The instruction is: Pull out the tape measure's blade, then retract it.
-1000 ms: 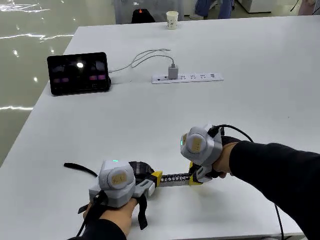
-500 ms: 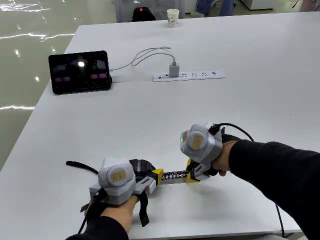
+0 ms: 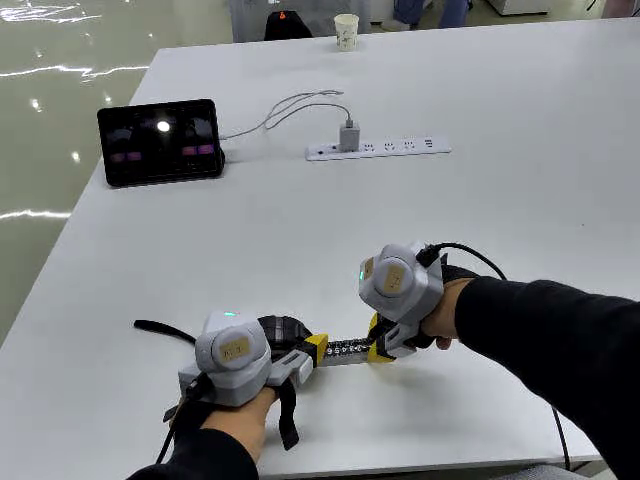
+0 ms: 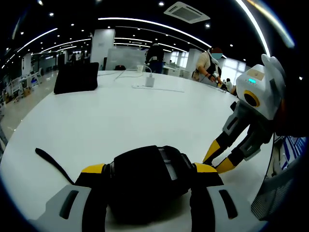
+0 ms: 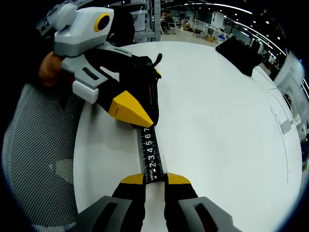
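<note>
**Head view.** The left claw [image 3: 302, 347] is clenched on the black tape measure case [image 3: 283, 330], which rests on the white surface [image 3: 500, 150] near its front edge. The right claw [image 3: 378, 352] stands just to the right of the case and is closed on the free end of the blade [image 3: 345, 350]. A short length of blade spans the gap between the two claws, low over the surface. A black wrist strap [image 3: 160, 330] trails from the case to the left. Well apart, toward the far side, lie a dark tablet [image 3: 160, 142], a white power strip [image 3: 390, 147] with a charger [image 3: 348, 137] plugged in, and a paper cup [image 3: 346, 32].

**Left gripper view.** The two yellow-tipped jaws press against opposite sides of the case, which sits between them.

**Right gripper view.** The jaws pinch the blade tip near the "1" mark. Black numerals up to 7 run along the exposed blade toward the case. One yellow jaw tip of the left claw lies just over the point where the blade leaves the case.
</note>
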Demonstrator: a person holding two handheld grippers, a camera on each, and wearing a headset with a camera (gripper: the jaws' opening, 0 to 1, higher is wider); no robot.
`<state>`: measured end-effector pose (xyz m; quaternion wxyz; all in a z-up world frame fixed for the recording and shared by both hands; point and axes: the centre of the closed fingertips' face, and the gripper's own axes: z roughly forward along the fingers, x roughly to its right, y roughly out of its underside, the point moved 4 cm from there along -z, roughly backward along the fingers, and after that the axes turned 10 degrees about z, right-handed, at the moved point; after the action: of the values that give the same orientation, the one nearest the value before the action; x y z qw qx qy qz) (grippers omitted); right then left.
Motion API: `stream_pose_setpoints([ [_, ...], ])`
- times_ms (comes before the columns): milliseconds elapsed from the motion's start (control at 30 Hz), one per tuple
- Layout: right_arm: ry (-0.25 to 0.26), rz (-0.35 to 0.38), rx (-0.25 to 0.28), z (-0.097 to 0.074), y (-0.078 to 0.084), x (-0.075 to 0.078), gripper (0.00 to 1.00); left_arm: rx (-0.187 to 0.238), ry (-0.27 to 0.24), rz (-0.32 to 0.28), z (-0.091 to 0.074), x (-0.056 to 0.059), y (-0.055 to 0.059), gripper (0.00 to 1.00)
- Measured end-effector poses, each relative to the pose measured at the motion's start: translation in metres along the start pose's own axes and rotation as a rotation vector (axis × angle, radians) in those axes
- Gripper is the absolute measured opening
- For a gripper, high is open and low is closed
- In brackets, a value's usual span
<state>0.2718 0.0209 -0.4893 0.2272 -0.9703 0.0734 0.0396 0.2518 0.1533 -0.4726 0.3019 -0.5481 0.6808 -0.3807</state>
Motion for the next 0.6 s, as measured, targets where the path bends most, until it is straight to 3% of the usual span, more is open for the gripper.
stream_pose_setpoints([
  [600, -0.013, 0.025, 0.042, 0.0041, -0.0084, -0.0045, 0.11, -0.002, 0.018, 0.002, -0.001, -0.0014, 0.0003, 0.65],
])
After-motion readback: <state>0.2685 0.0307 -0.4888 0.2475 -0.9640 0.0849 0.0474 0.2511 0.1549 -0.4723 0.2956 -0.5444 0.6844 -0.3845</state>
